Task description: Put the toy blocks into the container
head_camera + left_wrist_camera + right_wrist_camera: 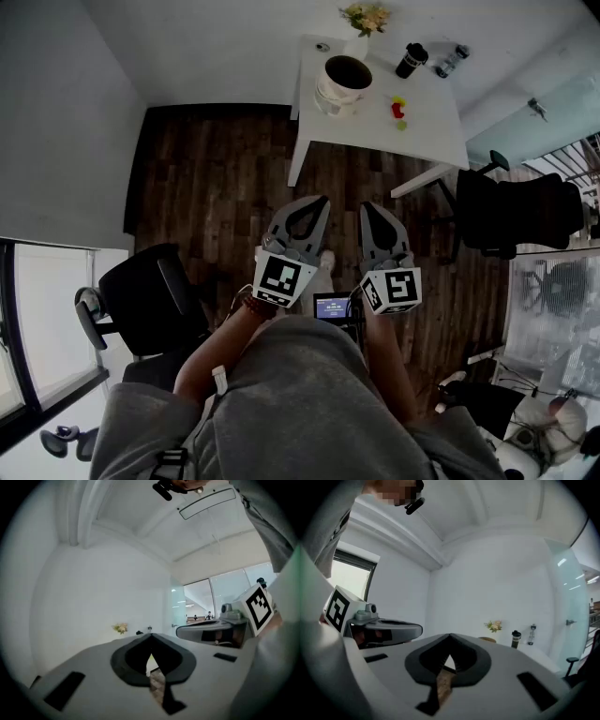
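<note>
**A:** Where do things stand?

**B:** Not begun, by my reading. The white worktop (431,131) lies well ahead across the dark wood floor (216,178). Both tools hang close to the person's lap, well apart from it.

**A:** So the step in hand is the approach?

**B:** I think so. To do it well, walk up to the worktop's near edge and keep wide of the black chair on the right (525,211). Stop where both the white container (330,97) and the toy blocks (398,111) are within reach.

**A:** And the jaws?

**B:** The left gripper (322,201) is clenched, its tips meeting with nothing between them. The right gripper (367,207) is the same, closed and empty. Each has to be released before it comes down over a block. The blocks are small, so take one at a time, square on.

**A:** Where are the blocks exactly?

**B:** On the worktop, just beside the container, to its right. The container's inside is dark, and I cannot tell whether anything lies in it.

**A:** Counts?

**B:** There is one worktop. There are two black chairs I am sure of, the second one at the left (150,300). I count one container and two grippers, then one bunch of flowers (366,17), one black cup (410,59) and one clear bottle (451,60). The blocks look like three, yellow, red and green, though they are very small from here.
</note>
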Action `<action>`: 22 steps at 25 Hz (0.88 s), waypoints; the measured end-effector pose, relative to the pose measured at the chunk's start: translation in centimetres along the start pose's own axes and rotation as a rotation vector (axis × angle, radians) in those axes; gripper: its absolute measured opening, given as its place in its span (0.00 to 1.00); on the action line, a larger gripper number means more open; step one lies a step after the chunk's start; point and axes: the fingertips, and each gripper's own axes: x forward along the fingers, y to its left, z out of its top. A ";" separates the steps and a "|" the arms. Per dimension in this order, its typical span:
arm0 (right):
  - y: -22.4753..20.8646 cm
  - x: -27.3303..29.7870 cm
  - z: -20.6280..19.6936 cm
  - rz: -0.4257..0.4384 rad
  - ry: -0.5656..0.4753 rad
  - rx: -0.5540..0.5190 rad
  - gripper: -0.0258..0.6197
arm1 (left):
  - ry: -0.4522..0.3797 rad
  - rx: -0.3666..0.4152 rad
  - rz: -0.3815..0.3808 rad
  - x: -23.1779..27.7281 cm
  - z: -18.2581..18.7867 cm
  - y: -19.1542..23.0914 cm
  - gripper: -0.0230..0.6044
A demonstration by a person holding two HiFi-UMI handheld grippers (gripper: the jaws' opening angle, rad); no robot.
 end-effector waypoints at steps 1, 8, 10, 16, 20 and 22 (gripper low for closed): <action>-0.7 0.2 -0.3 -0.002 0.001 0.007 0.04 | 0.006 0.001 -0.001 0.5 -0.3 0.0 0.04; -6.2 2.5 -2.1 0.068 -0.017 0.085 0.04 | 0.040 0.018 0.022 5.1 -1.1 0.5 0.04; -8.4 3.2 -2.2 0.063 -0.022 0.077 0.04 | 0.048 0.031 0.023 7.0 -1.0 0.5 0.04; -15.7 6.1 -2.8 0.061 -0.008 0.023 0.05 | 0.059 0.052 0.041 13.5 -1.0 0.5 0.04; -20.4 6.9 -3.9 0.075 0.001 0.039 0.05 | 0.146 0.058 0.059 17.2 -2.3 -0.3 0.04; -22.7 7.3 -5.0 0.072 0.027 0.042 0.05 | 0.164 0.059 0.070 18.8 -2.5 -0.7 0.04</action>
